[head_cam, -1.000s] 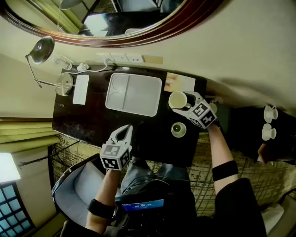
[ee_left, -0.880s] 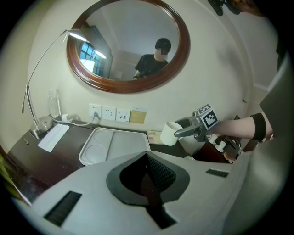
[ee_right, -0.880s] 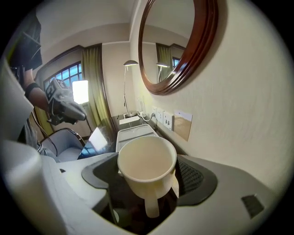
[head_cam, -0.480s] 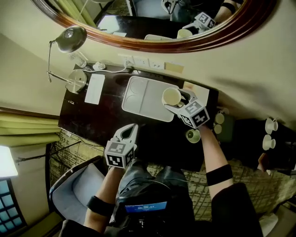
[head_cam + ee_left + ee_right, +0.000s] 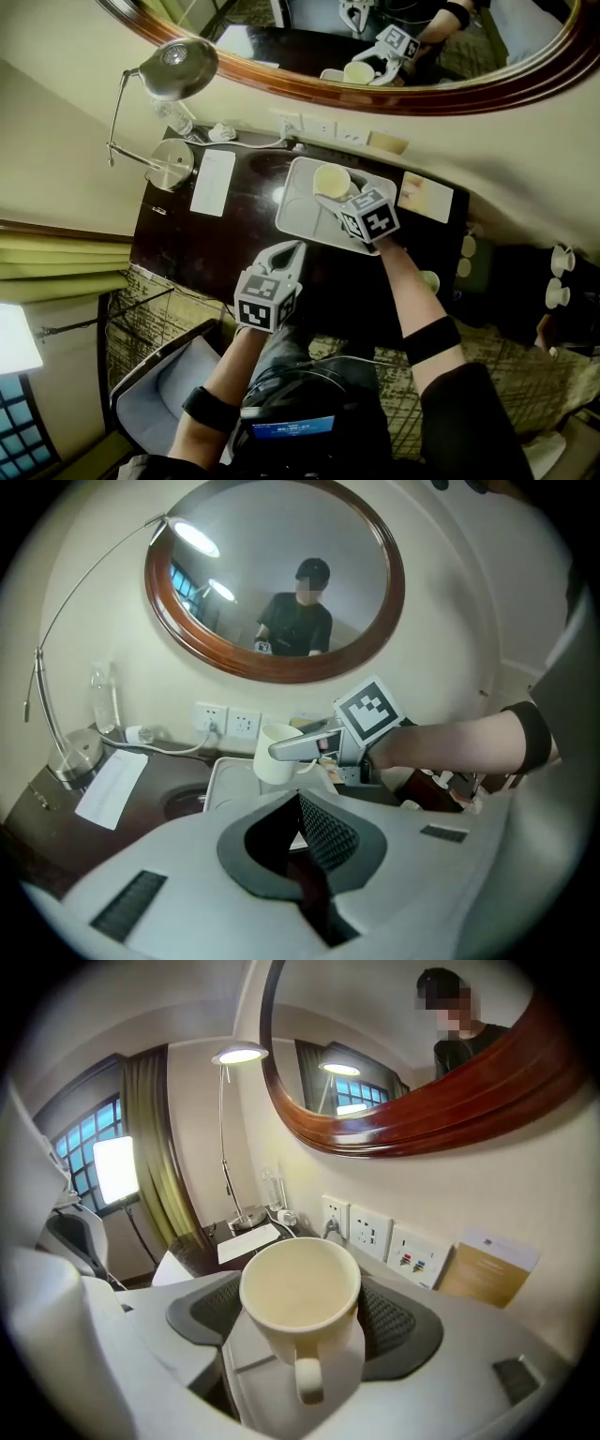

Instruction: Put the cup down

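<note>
The cup [image 5: 300, 1302] is a cream, glossy ceramic mug, round-mouthed and empty, with a thick loop handle. The right gripper [image 5: 345, 194] pinches it. In the right gripper view the two dark pads, rubbery with a fine mesh texture, press on opposite sides of the cup's wall just under the rim. The handle hangs in the gap between the jaws, pointing back toward the gripper's pale plastic body. The cup stands upright and is held over the far half of the white tray [image 5: 298, 208]. It looks lifted off the tray, though no view shows its base plainly.

The tray is a smooth, shallow rectangle with rounded corners, moulded into two compartments. It lies on a dark, polished wooden table [image 5: 211, 248].

The left gripper [image 5: 284, 255] hovers just off the tray's near edge. Its jaws are pressed together with nothing between them, and its marker cube points back toward the person.

Left of the tray lie a white paper card [image 5: 214, 183] and a chrome desk lamp [image 5: 178, 67] with a domed shade and a round base. Beyond the tray, a row of white wall sockets [image 5: 323, 128] sits under the dark red wooden frame of an oval mirror [image 5: 309, 92]. A tan card [image 5: 424, 197] lies to the right of the tray.
</note>
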The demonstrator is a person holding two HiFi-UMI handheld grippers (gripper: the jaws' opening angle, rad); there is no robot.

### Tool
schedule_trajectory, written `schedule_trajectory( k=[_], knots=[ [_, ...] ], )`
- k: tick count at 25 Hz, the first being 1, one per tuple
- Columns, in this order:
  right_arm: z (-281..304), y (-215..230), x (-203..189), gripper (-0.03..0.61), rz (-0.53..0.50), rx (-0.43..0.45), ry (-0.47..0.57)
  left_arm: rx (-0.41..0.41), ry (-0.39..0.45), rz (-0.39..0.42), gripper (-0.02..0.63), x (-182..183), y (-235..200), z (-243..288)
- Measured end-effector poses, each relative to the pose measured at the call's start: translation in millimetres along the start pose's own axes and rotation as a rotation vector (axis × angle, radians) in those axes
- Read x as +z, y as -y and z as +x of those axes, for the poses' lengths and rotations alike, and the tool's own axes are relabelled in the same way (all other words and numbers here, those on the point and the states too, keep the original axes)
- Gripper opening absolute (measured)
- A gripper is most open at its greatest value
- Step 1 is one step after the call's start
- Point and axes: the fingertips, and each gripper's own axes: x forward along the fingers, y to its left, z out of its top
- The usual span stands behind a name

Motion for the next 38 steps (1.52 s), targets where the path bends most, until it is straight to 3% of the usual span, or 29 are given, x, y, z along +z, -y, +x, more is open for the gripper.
schedule_trajectory(
  k=[8, 16, 30, 38],
  knots=[
    [73.5, 9.1, 4.3, 0.419, 0.025, -0.065, -0.01, -0.037, -0.025, 0.02, 0.0, -4.8, -32.4, 11.2],
    [106.0, 11.2, 1.7, 0.419, 0.043, -0.078, -0.025, -0.031, -0.032, -0.008, 0.0, -15.1, -59.4, 7.8],
    [112.9, 8.9, -9.4, 0.428, 0.014, -0.093, -0.047, -0.022, -0.023, -0.028, 0.0, -17.5, -68.7, 3.3],
    [102.7, 15.3, -7.2, 0.439, -0.005, -0.153, -0.029, -0.01, -0.01, -0.018, 0.0, -12.9, -62.2, -2.4]
  ],
)
